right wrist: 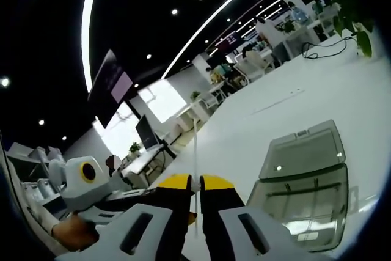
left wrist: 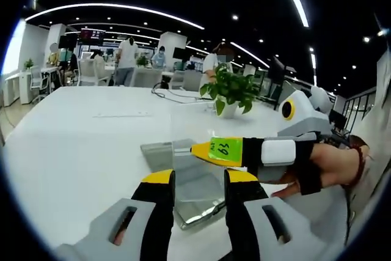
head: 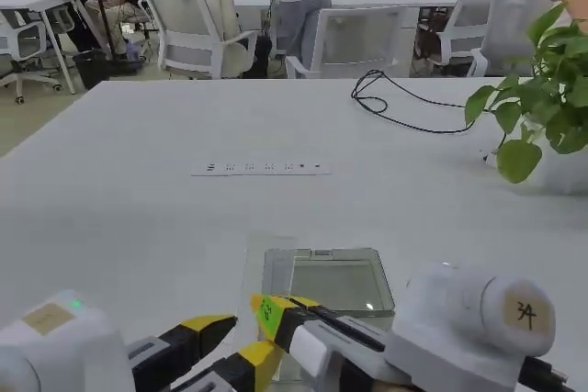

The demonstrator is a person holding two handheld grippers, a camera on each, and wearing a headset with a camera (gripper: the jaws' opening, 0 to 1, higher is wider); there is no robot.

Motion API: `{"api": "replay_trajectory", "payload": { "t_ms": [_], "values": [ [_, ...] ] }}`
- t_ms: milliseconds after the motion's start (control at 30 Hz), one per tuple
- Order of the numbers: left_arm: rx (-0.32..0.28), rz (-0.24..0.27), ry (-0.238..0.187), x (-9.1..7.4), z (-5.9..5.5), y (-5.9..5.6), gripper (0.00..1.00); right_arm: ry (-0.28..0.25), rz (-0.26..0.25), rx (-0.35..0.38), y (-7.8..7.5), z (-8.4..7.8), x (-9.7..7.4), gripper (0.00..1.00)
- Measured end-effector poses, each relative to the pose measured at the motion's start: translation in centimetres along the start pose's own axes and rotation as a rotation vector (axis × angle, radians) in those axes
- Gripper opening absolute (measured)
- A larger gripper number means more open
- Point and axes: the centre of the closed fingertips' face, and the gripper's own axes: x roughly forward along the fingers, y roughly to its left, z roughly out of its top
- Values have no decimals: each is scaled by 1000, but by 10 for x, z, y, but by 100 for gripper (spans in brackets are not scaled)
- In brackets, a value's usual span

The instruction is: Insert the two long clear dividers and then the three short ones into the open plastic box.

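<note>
Right gripper [right wrist: 195,183], marked with a green label, has its yellow-tipped jaws pinched shut on a clear divider [right wrist: 195,145]. It holds the thin sheet upright, edge-on in its own view. Left gripper [left wrist: 198,178] sits just beside it with jaws parted, and the sheet shows across the gap between them. Whether they touch it cannot be told. Below and just beyond both grippers, the plastic box [head: 382,274] lies open on the white table [head: 138,181], its clear lid folded back flat. Farther along the table are a pale strip [head: 262,168] with small dark marks, a looped black cable [head: 395,103], and a potted green plant [head: 537,103] at the right edge. People and white chairs stand in the room behind.
</note>
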Motion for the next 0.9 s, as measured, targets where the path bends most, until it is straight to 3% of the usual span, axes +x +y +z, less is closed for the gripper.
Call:
{"api": "replay_trajectory", "payload": {
  "t_ms": [333, 400, 600, 733, 800, 867, 900],
  "values": [
    [-33, -6, 20, -2, -3, -3, 31, 34, -5, 22, -1, -4, -2, 7],
    [-26, -20, 18, -2, -3, -5, 35, 43, -16, 29, -3, -3, -4, 7],
    [89, -32, 50, -9, -10, -5, 52, 115, -85, 88, -16, -2, -13, 7],
    [130, -51, 49, -12, -12, -5, 61, 156, -131, 139, -22, -3, -17, 6],
    [153, -57, 52, -12, -13, -4, 66, 211, -165, 150, -26, -8, -21, 6],
    [183, -67, 63, -12, -14, -4, 71, 294, -245, 162, -37, -17, -26, 6],
    [194, -69, 65, -12, -14, -3, 73, 291, -246, 157, -38, -15, -26, 6]
  ]
}}
